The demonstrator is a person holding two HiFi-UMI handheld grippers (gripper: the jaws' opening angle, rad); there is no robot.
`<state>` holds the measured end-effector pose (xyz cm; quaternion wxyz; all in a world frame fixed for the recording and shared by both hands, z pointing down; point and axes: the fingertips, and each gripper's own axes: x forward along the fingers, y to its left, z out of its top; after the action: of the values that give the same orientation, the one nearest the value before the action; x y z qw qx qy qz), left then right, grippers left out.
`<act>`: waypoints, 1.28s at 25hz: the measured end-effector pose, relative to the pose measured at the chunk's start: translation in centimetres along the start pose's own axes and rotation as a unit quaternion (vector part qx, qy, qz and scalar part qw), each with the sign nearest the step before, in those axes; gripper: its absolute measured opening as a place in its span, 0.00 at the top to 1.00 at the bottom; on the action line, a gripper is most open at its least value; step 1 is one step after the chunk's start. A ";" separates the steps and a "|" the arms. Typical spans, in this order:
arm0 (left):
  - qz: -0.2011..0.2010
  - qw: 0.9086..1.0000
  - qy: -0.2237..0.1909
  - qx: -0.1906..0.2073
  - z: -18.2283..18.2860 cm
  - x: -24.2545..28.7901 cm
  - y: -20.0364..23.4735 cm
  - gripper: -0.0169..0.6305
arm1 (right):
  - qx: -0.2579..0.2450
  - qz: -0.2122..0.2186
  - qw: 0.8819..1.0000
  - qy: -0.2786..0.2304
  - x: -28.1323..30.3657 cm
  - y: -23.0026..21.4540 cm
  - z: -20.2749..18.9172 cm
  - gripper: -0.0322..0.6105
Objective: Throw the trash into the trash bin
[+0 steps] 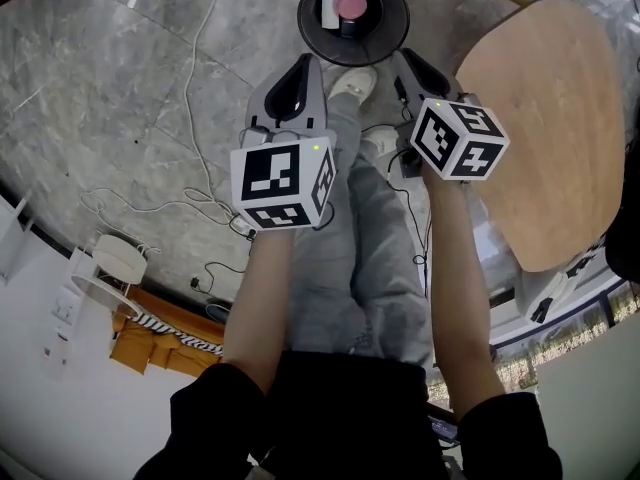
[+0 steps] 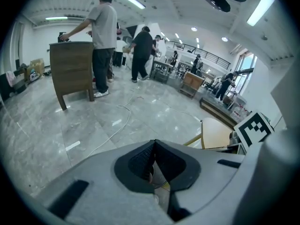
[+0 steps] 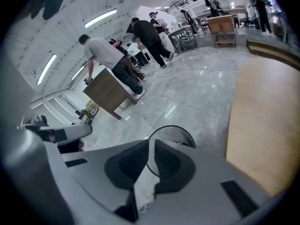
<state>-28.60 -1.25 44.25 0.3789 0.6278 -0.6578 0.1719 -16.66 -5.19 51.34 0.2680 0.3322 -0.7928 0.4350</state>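
The trash [image 1: 350,7], a pink round piece beside a white one, lies inside the black bin [image 1: 310,28], which stands on the grey floor at the top of my head view, just ahead of my shoes [image 1: 352,83]. My right gripper [image 1: 402,58] is nearest the bin, its tips close to the rim on the table side. In the right gripper view its jaws stand a narrow slit apart with nothing between them [image 3: 151,144], and I see the bin's rim [image 3: 185,131] through and just past the gap. My left gripper [image 1: 302,65] hangs beside it, a little short of the bin on the other side of my legs. In the left gripper view its jaws meet at the tips [image 2: 154,142], closed, and I cannot make out anything pinched there. Both grippers slope downward over my legs, marker cubes toward me. The wooden table [image 1: 540,118] fills the right side, well clear of the bin. A white cable [image 1: 200,68] trails across the floor to the left. Farther off, the gripper views show a brown cabinet [image 2: 70,67] with people [image 2: 104,36] standing around it.
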 end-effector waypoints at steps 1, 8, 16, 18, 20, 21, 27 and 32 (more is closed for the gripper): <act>-0.003 1.000 0.000 0.003 0.2 0.1 -0.2 0.97 | 0.003 0.001 1.000 -0.004 -0.5 -0.2 -0.2 0.90; -0.044 0.998 -0.006 0.043 2.0 -0.6 -4.6 0.97 | 0.041 -0.007 0.997 -0.057 -6.8 -2.3 -0.1 0.92; -0.134 0.986 -0.032 0.091 5.3 -3.5 -16.6 0.97 | 0.072 -0.060 0.985 -0.146 -18.4 -4.3 1.5 0.93; -0.165 0.979 -0.047 0.109 6.8 -4.9 -20.5 0.97 | 0.067 -0.077 0.979 -0.175 -22.4 -4.8 2.9 0.93; -0.186 0.972 -0.058 0.131 8.0 -7.2 -24.0 0.97 | 0.077 -0.095 0.970 -0.208 -27.1 -5.1 3.8 0.93; -0.192 0.968 -0.062 0.148 8.6 -8.5 -25.5 0.97 | 0.085 -0.105 0.965 -0.223 -29.5 -5.1 4.0 0.93; -0.229 0.949 -0.094 0.194 12.5 -16.0 -33.8 0.97 | 0.120 -0.169 0.921 -0.329 -44.3 -4.9 5.9 0.93; -0.250 0.939 -0.128 0.199 16.4 -20.5 -39.3 0.97 | 0.141 -0.198 0.866 -0.438 -54.9 -4.5 8.8 0.93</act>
<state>2.79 -4.55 9.07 0.1891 0.8515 -0.4748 0.1169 20.49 1.43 10.23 -0.0758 0.6724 -0.6767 0.2901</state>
